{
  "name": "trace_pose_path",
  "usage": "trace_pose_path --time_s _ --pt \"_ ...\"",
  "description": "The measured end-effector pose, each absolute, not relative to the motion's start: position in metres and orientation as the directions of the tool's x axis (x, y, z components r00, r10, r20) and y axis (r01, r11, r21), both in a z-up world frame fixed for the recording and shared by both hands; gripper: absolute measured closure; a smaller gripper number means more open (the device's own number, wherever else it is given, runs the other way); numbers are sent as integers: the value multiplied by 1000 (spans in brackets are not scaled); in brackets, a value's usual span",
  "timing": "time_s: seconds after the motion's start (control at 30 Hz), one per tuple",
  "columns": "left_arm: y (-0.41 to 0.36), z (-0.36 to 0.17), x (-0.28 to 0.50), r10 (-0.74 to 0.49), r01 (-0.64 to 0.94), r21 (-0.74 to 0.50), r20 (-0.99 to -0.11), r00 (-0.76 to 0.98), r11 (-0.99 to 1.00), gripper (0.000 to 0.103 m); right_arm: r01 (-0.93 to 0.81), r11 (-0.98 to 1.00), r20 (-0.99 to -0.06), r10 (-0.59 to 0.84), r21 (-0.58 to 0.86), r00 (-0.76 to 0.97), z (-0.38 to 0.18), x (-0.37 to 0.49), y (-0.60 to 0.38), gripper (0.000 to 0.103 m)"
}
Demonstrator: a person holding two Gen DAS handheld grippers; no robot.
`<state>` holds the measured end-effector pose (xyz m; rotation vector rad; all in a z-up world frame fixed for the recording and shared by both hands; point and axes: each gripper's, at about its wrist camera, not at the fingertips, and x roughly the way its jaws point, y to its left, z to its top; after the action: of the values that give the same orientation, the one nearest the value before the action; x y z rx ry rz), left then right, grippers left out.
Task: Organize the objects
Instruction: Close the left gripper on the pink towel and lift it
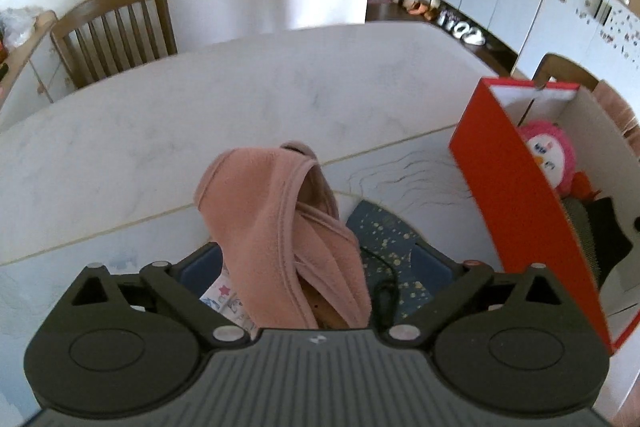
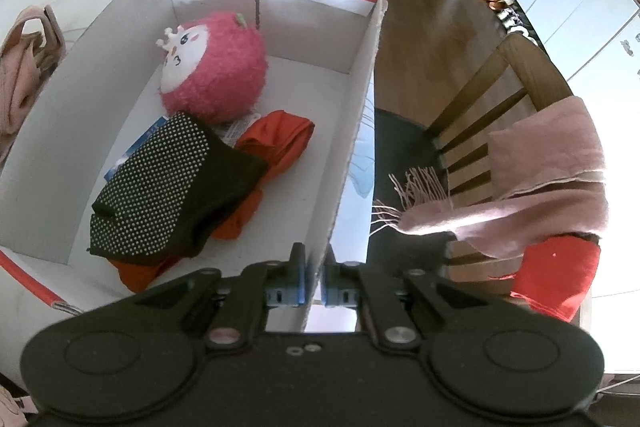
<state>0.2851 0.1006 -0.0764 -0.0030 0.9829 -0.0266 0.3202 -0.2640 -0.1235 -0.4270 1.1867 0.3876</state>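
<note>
The box's right wall [image 2: 352,147] is pinched by the closed right tongs [image 2: 315,283]. A pink fleece garment [image 1: 280,227] is draped between the spread-apart left tongs [image 1: 316,267] above the bench [image 1: 200,107] (whether it is gripped cannot be told), while a pink plush toy [image 2: 212,67], a dotted black sock [image 2: 168,187] and an orange cloth [image 2: 276,143] are held in the box.

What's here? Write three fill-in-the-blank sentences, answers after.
The right gripper is shut on the wall of the red-and-white cardboard ____.
The round fluffy plush toy in it is ____.
The left gripper's jaws stand ____ around the dusty-pink fleece cloth.
Answers: box; pink; open.
</note>
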Motion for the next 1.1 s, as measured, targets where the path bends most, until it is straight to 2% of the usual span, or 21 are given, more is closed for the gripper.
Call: trace_pose_path --time_s 0.5,0.57,0.63,0.77,0.83,0.9,0.93,1.1 --pt "113 -119 310 -2 -32 -19 -888 460 999 4 -491 864 -945 61 -111 321 -124 321 -264 98" --pt "114 -123 311 -11 -39 -32 -893 451 999 11 -492 864 -945 61 -111 321 -124 321 -264 98" --pt "114 -126 312 -12 -46 -35 -899 438 998 26 -491 864 -945 61 -111 321 -124 321 -264 98" --pt "112 -127 310 -2 -44 -23 -901 434 999 45 -491 864 -945 62 -110 321 -124 321 -265 98" --pt "113 -125 308 -7 -57 -36 -897 441 998 71 -491 864 -945 64 -109 322 -124 322 -265 98" --pt "114 -123 307 10 -77 -27 -895 446 997 80 -492 864 -945 64 -110 322 -124 321 -265 98" --pt "115 -120 306 8 -81 -32 -892 452 996 84 -493 863 -944 64 -110 323 -124 321 -265 98" --pt "117 -96 293 2 -67 -35 -875 483 997 86 -496 862 -942 70 -109 328 -124 321 -265 98"
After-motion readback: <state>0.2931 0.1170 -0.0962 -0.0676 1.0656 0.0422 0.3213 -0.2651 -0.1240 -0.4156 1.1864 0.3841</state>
